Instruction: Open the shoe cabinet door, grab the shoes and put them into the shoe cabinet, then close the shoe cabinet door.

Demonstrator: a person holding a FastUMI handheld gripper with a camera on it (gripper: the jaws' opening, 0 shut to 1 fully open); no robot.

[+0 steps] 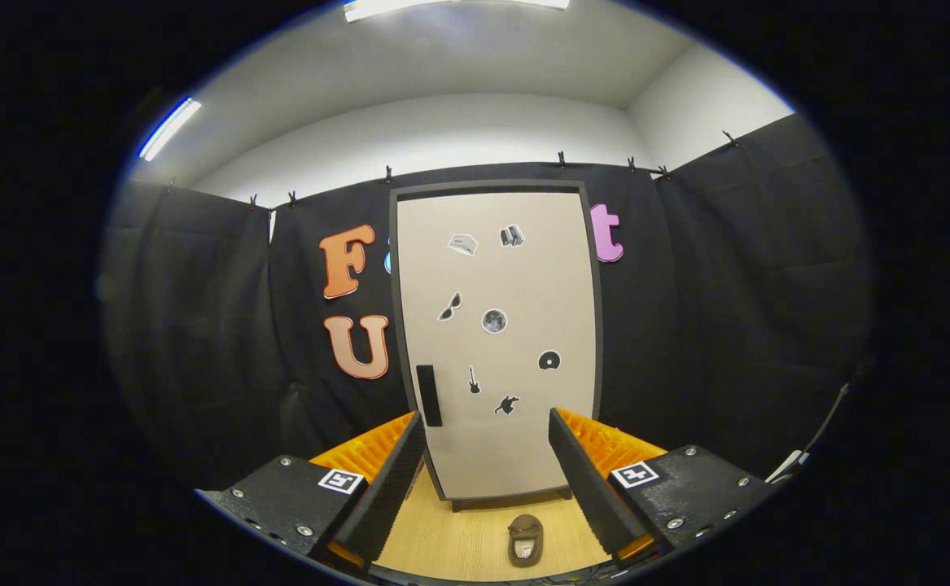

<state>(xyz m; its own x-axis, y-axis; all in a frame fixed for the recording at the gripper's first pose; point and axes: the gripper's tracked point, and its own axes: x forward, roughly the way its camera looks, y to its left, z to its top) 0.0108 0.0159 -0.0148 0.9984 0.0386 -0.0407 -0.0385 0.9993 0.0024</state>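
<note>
Black cloth wall (727,309) hangs by clips below white walls, above a wooden floor (458,537).

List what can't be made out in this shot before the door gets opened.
- Shoe cabinet interior: hidden by its closed door, gripper view.
- Stickers on the door: too small to make out fine detail.
- Shoe on the wood floor: small, seen end-on between the open hand-held gripper fingers; whether it has a partner cannot be told.
- Cabinet base corners: covered by the fingers.
</note>
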